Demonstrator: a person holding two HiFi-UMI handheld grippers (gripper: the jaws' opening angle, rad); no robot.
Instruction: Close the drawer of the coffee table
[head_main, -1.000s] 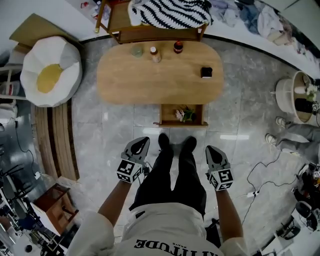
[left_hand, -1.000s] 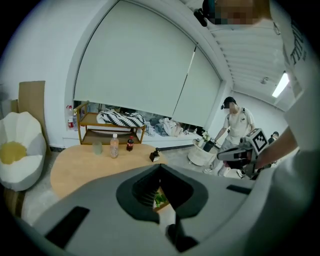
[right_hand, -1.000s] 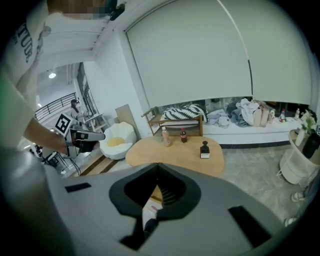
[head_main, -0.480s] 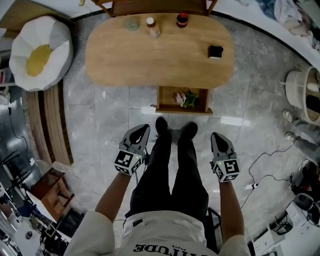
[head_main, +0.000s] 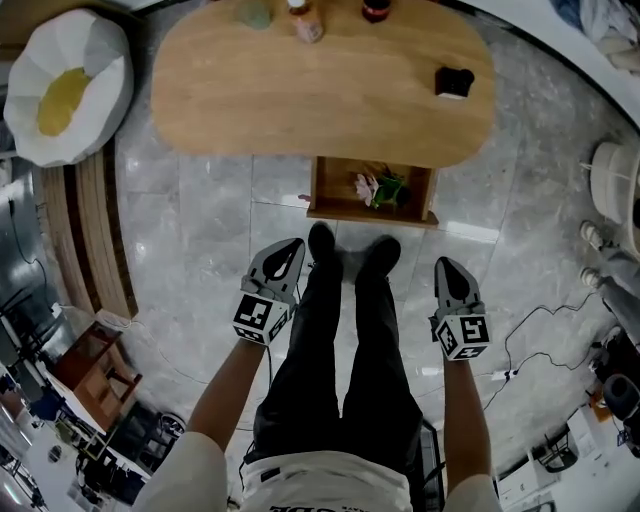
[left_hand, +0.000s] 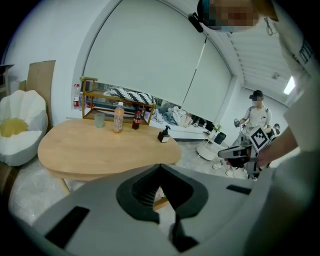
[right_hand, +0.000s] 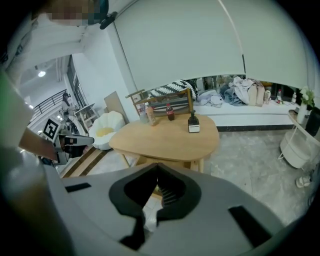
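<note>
Because the open brown wooden drawer (head_main: 360, 214), jutting from the near edge of the oval light-wood desk (head_main: 300, 90), looks rigid and free-sliding, I judge my left claw (head_main: 292, 245) and right claw (head_main: 446, 265), both clenched empty, should press its flat front panel, not grip.

**Head view:** taken from above the person and facing steeply down, far enough off to hold the left gripper (head_main: 288, 250), the right gripper (head_main: 447, 268) and, ahead of their fingers (head_main: 275, 272), the oval worktop (head_main: 320, 95) with its drawer (head_main: 330, 190). **Left gripper view and right gripper view:** each camera rides close behind its own fingers and faces along them from low down, with the worktop well beyond the fingertips. All three views share the worktop, and each gripper view also catches the other gripper off to the side of its fingers.
</note>
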